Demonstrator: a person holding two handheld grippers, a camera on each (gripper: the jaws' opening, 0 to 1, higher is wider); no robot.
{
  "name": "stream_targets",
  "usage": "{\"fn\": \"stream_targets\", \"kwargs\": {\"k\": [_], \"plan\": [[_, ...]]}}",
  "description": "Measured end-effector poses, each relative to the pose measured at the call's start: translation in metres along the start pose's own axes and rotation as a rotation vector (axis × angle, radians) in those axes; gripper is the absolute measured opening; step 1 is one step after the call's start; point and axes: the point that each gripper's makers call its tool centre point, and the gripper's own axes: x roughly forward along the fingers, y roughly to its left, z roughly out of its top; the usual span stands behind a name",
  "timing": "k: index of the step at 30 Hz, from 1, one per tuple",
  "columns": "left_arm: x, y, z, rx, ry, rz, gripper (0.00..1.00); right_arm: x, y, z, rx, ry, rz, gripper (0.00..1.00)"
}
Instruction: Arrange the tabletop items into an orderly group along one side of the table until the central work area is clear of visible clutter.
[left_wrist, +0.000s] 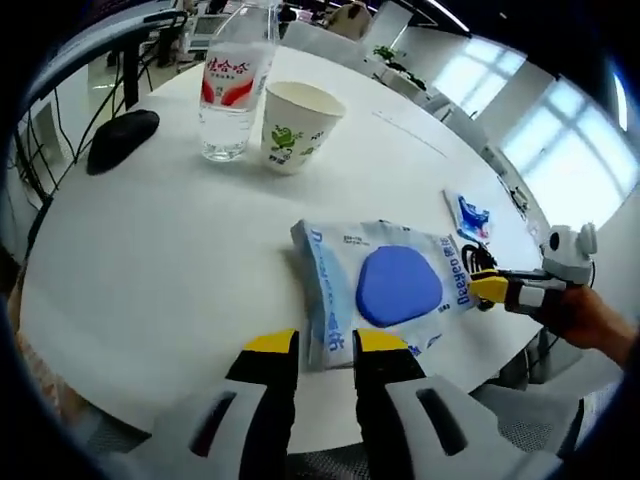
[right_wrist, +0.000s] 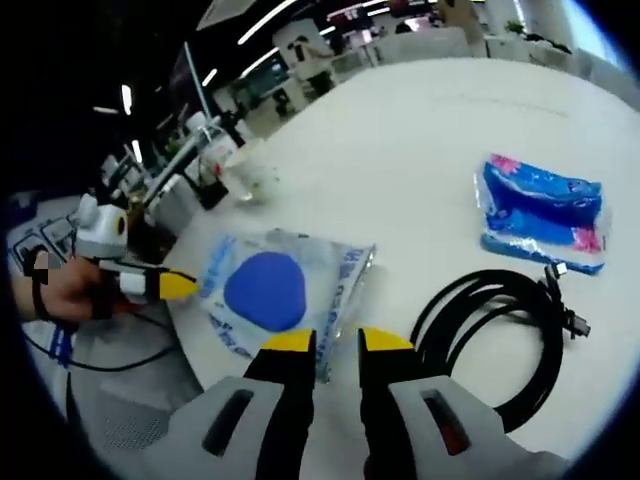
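On the white bench (left_wrist: 150, 270), near its 6 o'clock edge in the left gripper view, lies the blue wipes pack (left_wrist: 385, 285). Left claw (left_wrist: 326, 345) and right claw (right_wrist: 337, 342) each flank it, jaws slightly apart, gripping nothing. Next, likely: pinch the pack and carry it toward the bottle (left_wrist: 232, 85) and paper cup (left_wrist: 297, 125).

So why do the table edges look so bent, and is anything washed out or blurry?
Left gripper view: the fisheye lens bows the table rim, and the windows blow out white. Right gripper view: same bowing, and the cup and far desks are soft and smeared, while the black cable stays fairly sharp.
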Motion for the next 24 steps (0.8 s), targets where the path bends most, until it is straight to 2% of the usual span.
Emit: {"fn": "stream_targets", "kwargs": {"k": [3,11,14,16,18,19,20,21,23,24], "plan": [[-0.003,0.001,-0.004,-0.039,-0.002,-0.008,0.19,0.0,-0.002,0.001,0.062,-0.013,0.013,0.16],[-0.001,0.001,-0.008,-0.024,0.001,-0.005,0.18,0.001,0.0,-0.002,0.07,0.004,0.028,0.2],[0.003,-0.001,-0.006,-0.062,-0.002,-0.009,0.16,0.003,0.003,-0.003,0.067,0.006,0.034,0.2],[0.005,-0.003,-0.004,-0.057,-0.003,-0.01,0.15,0.005,0.006,-0.003,0.069,0.006,0.031,0.19],[0.007,-0.002,-0.004,-0.032,0.008,0.011,0.1,0.007,0.008,-0.003,0.068,0.008,0.036,0.13],[0.007,0.001,-0.007,-0.032,0.026,0.034,0.05,0.008,0.011,-0.004,0.054,0.011,0.051,0.05],[0.009,0.002,-0.008,-0.054,0.033,0.035,0.01,0.009,0.012,-0.004,0.041,0.012,0.046,0.0],[0.009,0.002,-0.008,-0.062,0.035,0.031,0.01,0.008,0.011,-0.005,0.028,0.014,0.032,0.0],[0.008,-0.002,-0.006,-0.055,0.034,0.023,0.0,0.006,0.013,0.002,0.057,-0.016,0.057,0.0],[0.007,-0.005,-0.004,-0.022,0.034,0.019,0.0,0.004,0.013,0.004,0.055,-0.025,0.058,0.0]]}}
